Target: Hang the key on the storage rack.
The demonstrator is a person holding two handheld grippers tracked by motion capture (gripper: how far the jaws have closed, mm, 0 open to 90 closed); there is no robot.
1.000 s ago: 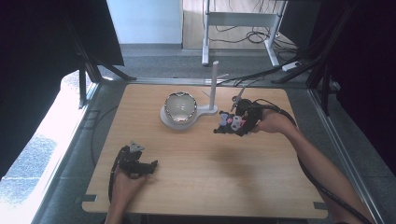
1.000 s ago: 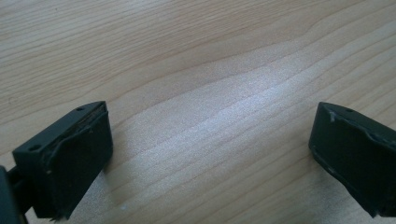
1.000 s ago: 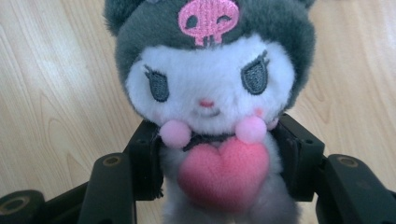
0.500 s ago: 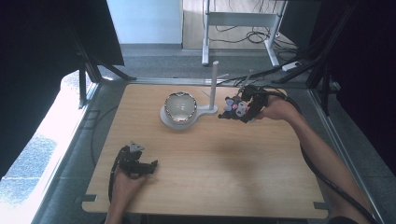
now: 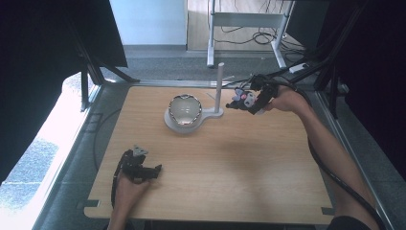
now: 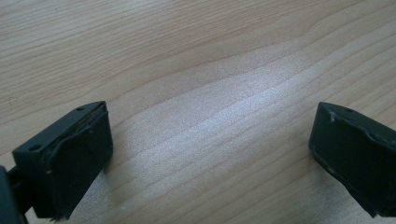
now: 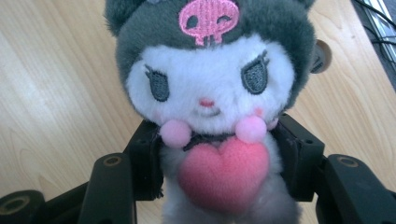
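Observation:
A small plush toy (image 7: 210, 93) with a dark grey hood, white face and pink heart sits between the jaws of my right gripper (image 7: 219, 161), which is shut on its body. From above, that gripper (image 5: 239, 103) holds the plush toy (image 5: 245, 99) in the air at the table's far right, close to a white upright post (image 5: 219, 86). The post's flat base (image 5: 210, 114) joins a round white dish holding a shiny bowl (image 5: 185, 110). My left gripper (image 5: 153, 171) rests near the table's front left edge. Its jaws stand open over bare wood, left gripper (image 6: 210, 154).
The wooden table (image 5: 230, 172) has broad bare room in its middle and front right. A black cable (image 5: 330, 172) trails along the right forearm. Beyond the far edge stand metal frame legs (image 5: 210, 43) and floor cables.
My right gripper has lifted the plush toy and carried it toward the far edge, nearer the top of the post. The left gripper has stayed put.

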